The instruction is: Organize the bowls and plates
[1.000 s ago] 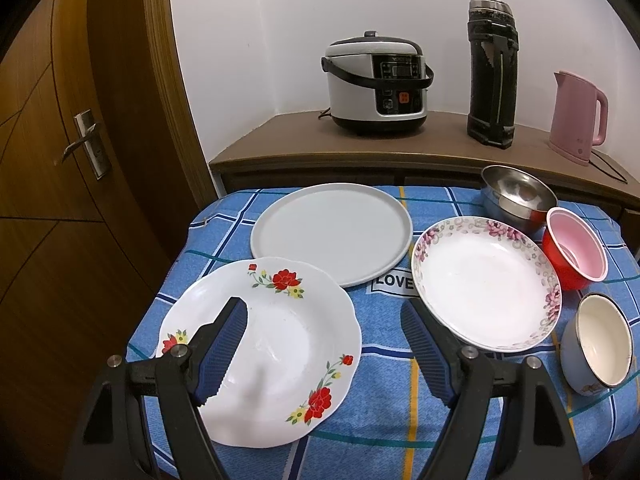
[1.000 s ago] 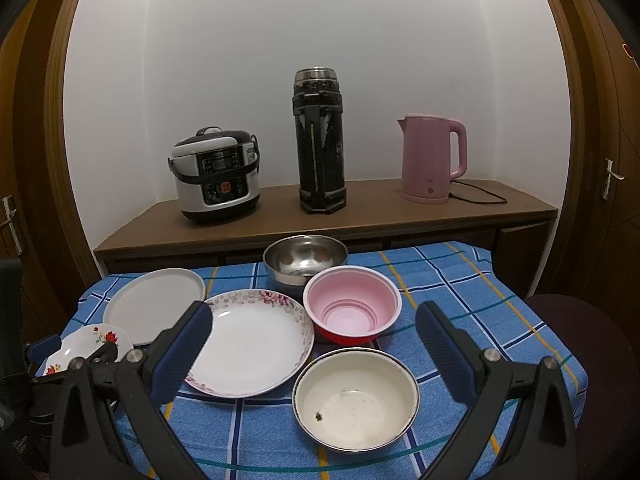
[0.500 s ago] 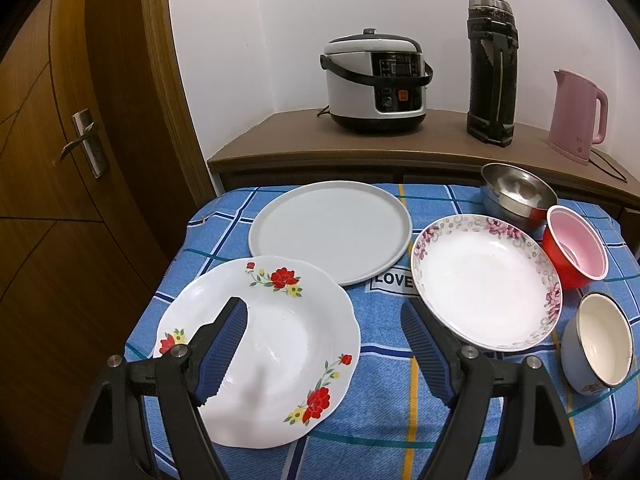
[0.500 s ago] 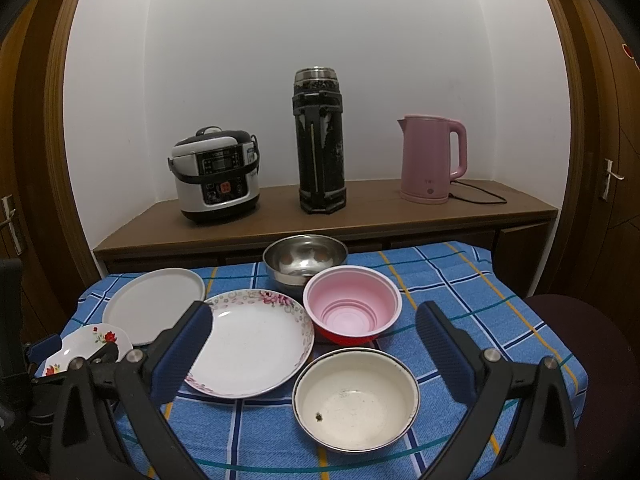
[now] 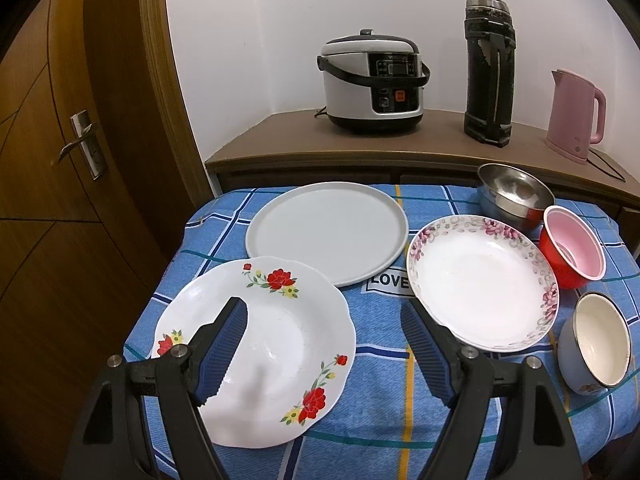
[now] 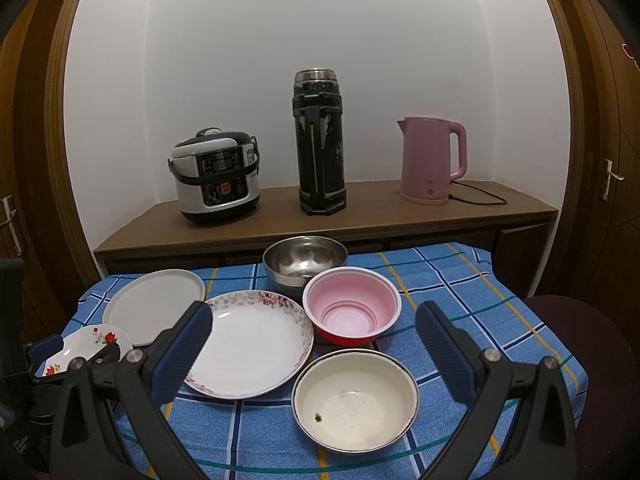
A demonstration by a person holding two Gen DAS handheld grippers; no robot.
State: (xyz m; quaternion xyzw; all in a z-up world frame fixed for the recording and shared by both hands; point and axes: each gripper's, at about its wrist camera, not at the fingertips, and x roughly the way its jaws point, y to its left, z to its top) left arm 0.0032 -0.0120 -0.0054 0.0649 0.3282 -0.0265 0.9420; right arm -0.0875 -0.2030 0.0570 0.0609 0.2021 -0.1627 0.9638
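Left gripper (image 5: 324,350): fingers spread wide, holding nothing, above the white red-flowered plate (image 5: 256,332).
Right gripper (image 6: 316,354): fingers wide apart, empty, over the cream enamel bowl (image 6: 355,399).
Plates: flat grey round plate (image 5: 326,232) at back left; pink-flower-rimmed white plate (image 5: 482,280) in the middle of the blue checked tabletop (image 5: 384,412).
Bowls: red bowl with pink inside (image 6: 352,311) and steel bowl (image 6: 305,260) behind the enamel one, each just beside the next.
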